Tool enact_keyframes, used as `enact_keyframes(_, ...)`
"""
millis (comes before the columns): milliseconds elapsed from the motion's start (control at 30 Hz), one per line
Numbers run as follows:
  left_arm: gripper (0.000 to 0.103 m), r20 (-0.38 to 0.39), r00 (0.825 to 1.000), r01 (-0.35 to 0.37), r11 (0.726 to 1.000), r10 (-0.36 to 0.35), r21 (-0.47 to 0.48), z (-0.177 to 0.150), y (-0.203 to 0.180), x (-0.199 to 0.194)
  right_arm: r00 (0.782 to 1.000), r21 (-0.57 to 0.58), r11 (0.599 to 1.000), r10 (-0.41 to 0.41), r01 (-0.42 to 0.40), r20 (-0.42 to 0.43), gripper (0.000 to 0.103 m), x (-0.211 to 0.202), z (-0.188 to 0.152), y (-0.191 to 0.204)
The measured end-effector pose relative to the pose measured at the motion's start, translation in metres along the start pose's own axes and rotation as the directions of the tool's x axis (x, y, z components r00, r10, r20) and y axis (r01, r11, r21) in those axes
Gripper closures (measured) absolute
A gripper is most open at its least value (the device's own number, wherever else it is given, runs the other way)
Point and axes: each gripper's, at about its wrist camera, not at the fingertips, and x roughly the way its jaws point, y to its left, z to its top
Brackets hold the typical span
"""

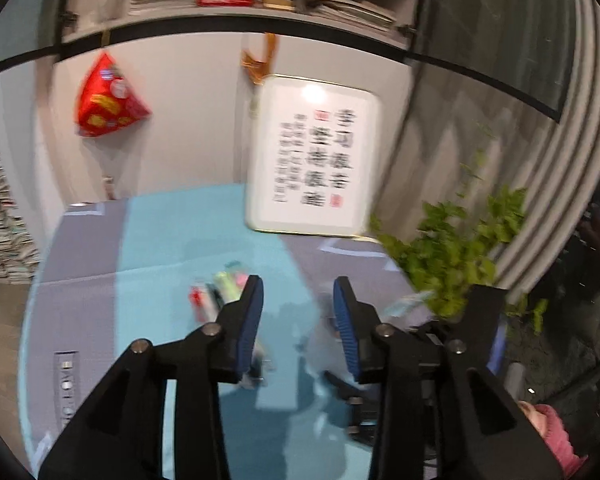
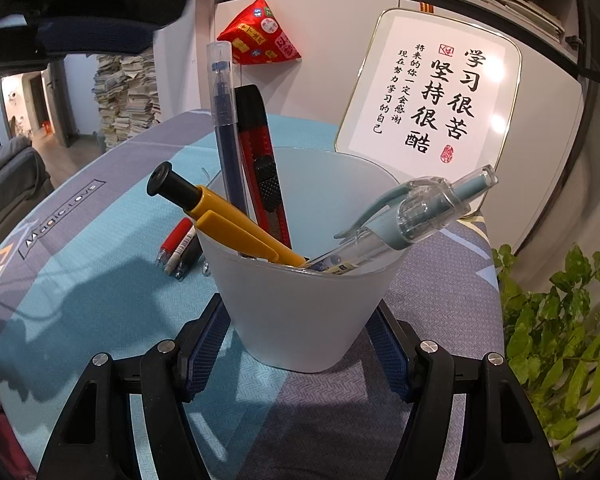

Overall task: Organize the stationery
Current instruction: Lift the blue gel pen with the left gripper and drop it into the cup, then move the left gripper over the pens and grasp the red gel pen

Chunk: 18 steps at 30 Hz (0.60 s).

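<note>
The cup (image 2: 308,280) stands on the table (image 2: 80,280) between the two fingers of the right tongs (image 2: 300,344). The blue pads are at both sides of its lower wall and seem to touch it, so I judge these tongs are grasping the cup to keep it steady. Inside the cup lean a yellow pen (image 2: 228,216), a blue pen (image 2: 224,120), a red knife (image 2: 264,168) and a clear pen (image 2: 400,220). Three pens (image 2: 178,250) lie on the table behind the cup, to the left of the right tongs, near each other.

The left tongs (image 1: 298,312) are released and hold nothing. They hang above the table, and the picture is blurred. Some coloured items (image 1: 216,292) show just left of the left finger, too unsharp to name.

The step in hand, as I judge it, is to fetch one of the lying pens with the left tongs. To do it well, the left tongs should come down with the fingers across one pen only, at its middle, so the neighbours are not pushed. The right tongs should keep the cup upright and not squeeze harder, because the thin wall may bend. The tall pens lean outward, so the new pen should enter at the free side of the rim
</note>
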Motion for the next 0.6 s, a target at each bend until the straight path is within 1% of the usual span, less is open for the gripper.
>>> enact_keyframes(67, 0.068, -0.018, 0.999, -0.035, 0.999, 0.034, -0.038, -0.003, 0.016, 0.003, 1.0, 0.0, 1.0, 0.0, 0.0, 0.0, 0.033, 0.0, 0.0, 0.0)
enact_keyframes(167, 0.069, -0.067, 0.995, -0.086, 0.99, 0.079, -0.109, -0.011, 0.042, 0.013, 1.0, 0.0, 1.0, 0.0, 0.0, 0.0, 0.033, 0.0, 0.0, 0.0)
enact_keyframes(200, 0.069, -0.09, 0.991, -0.113, 0.985, 0.102, -0.129, -0.015, 0.052, 0.018, 1.0, 0.0, 1.0, 0.0, 0.0, 0.0, 0.033, 0.0, 0.0, 0.0)
enact_keyframes(267, 0.069, -0.131, 0.984, -0.137, 0.98, 0.119, -0.143, -0.022, 0.06, 0.028, 1.0, 0.0, 1.0, 0.0, 0.0, 0.0, 0.033, 0.0, 0.0, 0.0)
enact_keyframes(433, 0.069, -0.239, 0.964, -0.157, 0.977, 0.12, -0.142, -0.044, 0.067, 0.057, 1.0, 0.0, 1.0, 0.0, 0.0, -0.001, 0.033, 0.0, 0.0, 0.0)
enact_keyframes(600, 0.069, -0.295, 0.949, -0.152, 0.98, 0.109, -0.127, -0.055, 0.064, 0.077, 1.0, -0.002, 1.0, -0.002, 0.002, -0.004, 0.033, 0.001, 0.0, -0.001)
